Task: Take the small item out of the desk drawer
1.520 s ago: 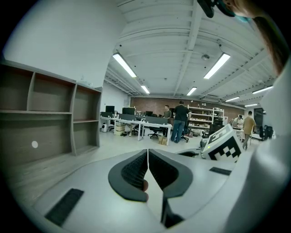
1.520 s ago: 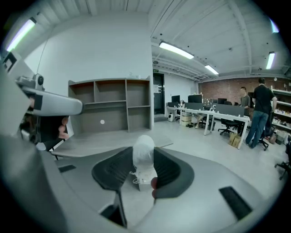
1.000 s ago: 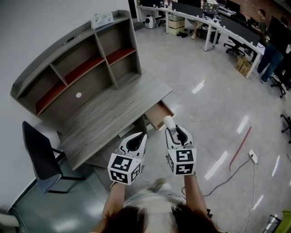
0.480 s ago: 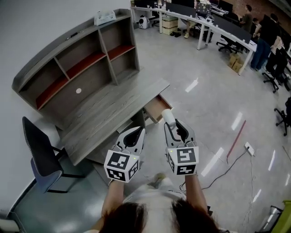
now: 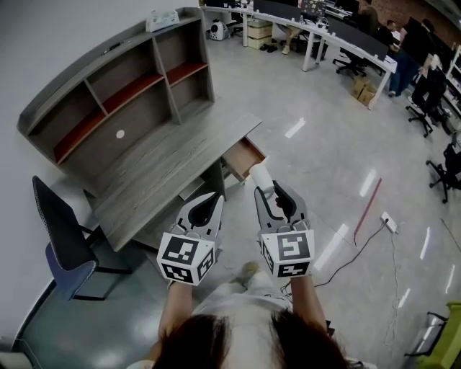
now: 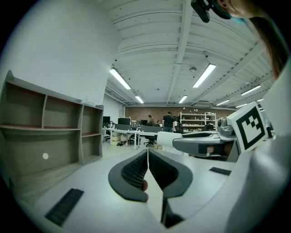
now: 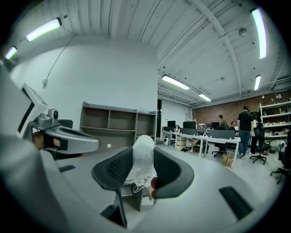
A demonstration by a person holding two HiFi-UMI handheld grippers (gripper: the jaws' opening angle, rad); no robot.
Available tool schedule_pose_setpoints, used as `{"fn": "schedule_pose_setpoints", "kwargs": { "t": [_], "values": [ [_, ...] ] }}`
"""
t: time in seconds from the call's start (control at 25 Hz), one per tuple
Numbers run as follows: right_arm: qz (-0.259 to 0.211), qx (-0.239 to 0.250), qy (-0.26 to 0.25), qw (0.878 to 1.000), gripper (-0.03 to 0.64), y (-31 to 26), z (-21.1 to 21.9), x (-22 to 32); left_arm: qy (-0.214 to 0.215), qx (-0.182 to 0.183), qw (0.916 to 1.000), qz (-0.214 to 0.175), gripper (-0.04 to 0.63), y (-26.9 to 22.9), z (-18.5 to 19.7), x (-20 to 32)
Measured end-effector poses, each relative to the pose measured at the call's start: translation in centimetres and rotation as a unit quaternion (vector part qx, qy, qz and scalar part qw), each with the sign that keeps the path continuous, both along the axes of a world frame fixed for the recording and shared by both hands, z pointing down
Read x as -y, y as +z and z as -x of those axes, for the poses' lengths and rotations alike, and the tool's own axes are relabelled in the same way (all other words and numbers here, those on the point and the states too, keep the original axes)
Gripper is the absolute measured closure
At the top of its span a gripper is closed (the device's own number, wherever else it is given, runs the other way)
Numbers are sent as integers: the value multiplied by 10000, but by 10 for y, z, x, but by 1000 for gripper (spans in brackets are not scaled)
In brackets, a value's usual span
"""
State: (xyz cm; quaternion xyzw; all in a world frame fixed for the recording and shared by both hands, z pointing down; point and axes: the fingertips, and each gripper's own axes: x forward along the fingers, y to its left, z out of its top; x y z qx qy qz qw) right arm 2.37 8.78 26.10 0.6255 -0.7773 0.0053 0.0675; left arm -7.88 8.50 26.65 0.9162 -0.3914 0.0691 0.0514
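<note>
Right gripper clamped on the small white item, which is wrapped in something pale, stands upright between the two jaws and pokes out past their tips. In the head view it is held in the air just on the near side of the open drawer of the desk. Left gripper alongside, jaws pressed together on nothing. Marker cubes show black-and-white squares, and the print on the box atop the shelf unit is too small to read.
</note>
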Motion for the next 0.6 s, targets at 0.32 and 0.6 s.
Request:
{"fn": "schedule_pose_setpoints", "kwargs": {
  "t": [0.32,0.6],
  "values": [
    [-130,-78,-28,9999,463,-12,7,-28,48,-67,9999,-108,574,-9,4,-19],
    [-159,-44,-42,9999,462,-16,9,-43,88,-92,9998,-127,574,-13,2,-30]
  ]
}}
